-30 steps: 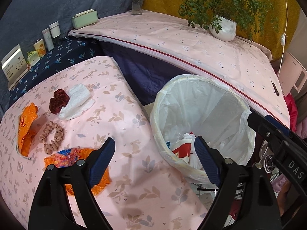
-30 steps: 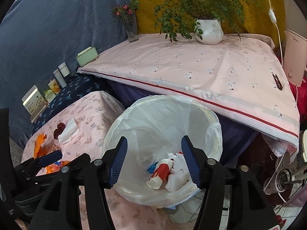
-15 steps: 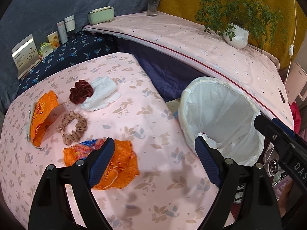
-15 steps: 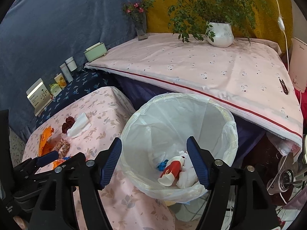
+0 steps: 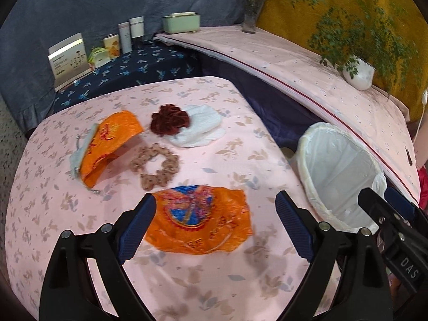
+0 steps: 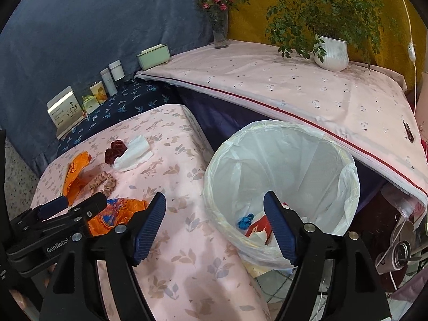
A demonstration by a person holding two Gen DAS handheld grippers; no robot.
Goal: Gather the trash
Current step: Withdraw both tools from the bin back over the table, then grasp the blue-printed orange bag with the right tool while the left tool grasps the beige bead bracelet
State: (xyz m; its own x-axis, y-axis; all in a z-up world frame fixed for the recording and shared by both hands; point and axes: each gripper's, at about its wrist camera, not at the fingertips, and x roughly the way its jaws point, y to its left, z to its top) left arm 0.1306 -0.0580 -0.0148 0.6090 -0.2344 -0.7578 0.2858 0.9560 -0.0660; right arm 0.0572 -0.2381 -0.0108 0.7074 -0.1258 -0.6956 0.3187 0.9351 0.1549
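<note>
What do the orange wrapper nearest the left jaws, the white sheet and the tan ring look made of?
Orange wrapper: thin glossy plastic or foil film, judging by its crinkles and shiny printed face. White sheet: soft matte tissue or paper towel, rumpled with a faint embossed texture. Tan ring: gathered fabric, likely a hair scrunchie; matte and puffy with ruffled folds.

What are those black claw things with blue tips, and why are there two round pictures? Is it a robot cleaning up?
No robot: a person holds a grabbing tool in each hand, with a camera on each, so you get two pictures. The left tool hangs over a pink flowered table, above an orange wrapper. Another orange wrapper, two hair scrunchies, brown and dark red, and a white tissue also lie there. The right tool is by the bin with trash inside. Both tools are opening and hold nothing.
</note>
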